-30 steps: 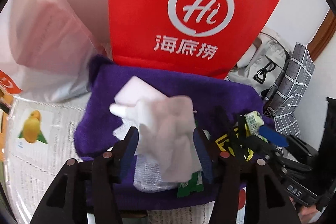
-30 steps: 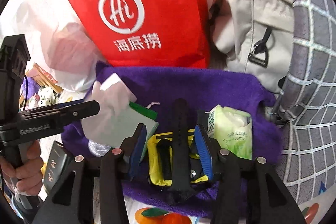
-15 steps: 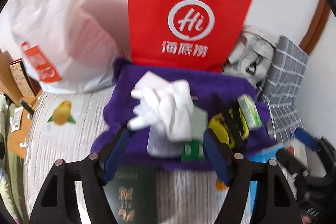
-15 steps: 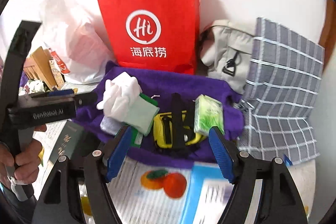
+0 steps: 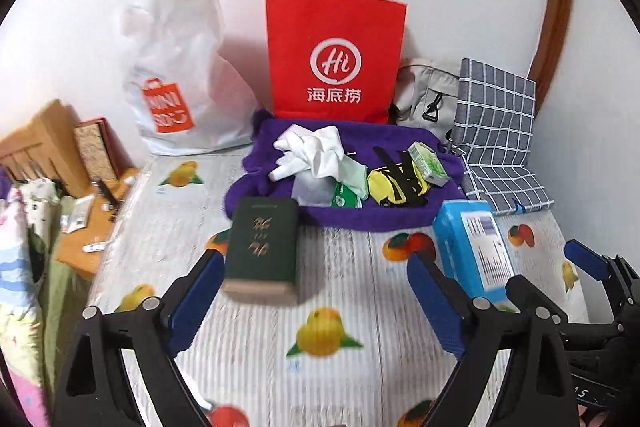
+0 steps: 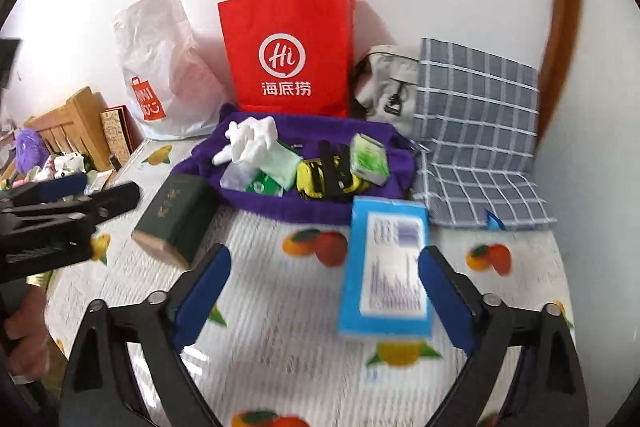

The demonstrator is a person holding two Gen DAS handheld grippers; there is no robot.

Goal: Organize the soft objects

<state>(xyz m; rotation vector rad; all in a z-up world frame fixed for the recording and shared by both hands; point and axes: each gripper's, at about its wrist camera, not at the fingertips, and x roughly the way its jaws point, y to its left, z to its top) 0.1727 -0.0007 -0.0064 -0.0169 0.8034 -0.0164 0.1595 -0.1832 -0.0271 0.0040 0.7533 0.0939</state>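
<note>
Both grippers stand clear of the pile. The left gripper (image 5: 316,281) has its jaws opening with nothing between them but the fruit-print bench (image 5: 332,311) cover; a second ago it was close over the white gloves. The right gripper (image 6: 324,277) likewise has its jaws opening and grasps nothing; a second ago its fingers flanked the yellow-and-black strap item.

The purple towel (image 5: 400,221) lies at twelve o'clock from both grippers, against the red paper bag (image 5: 336,55). On it, from nine to three o'clock: white gloves (image 5: 316,149), a pale green cloth (image 5: 354,175) over a green-printed packet, the yellow-and-black strap item (image 5: 396,183), and a green tissue pack (image 5: 430,163). Their arrangement matches the earlier frames.

Both views are now wider and take in items that the frames a second ago did not show: a dark green book (image 5: 262,247) at the towel's seven o'clock edge, and a blue box (image 5: 472,247) at its five o'clock corner. A white shopping bag (image 5: 180,79) stands at ten o'clock, a checked grey cushion (image 5: 496,131) at two.
</note>
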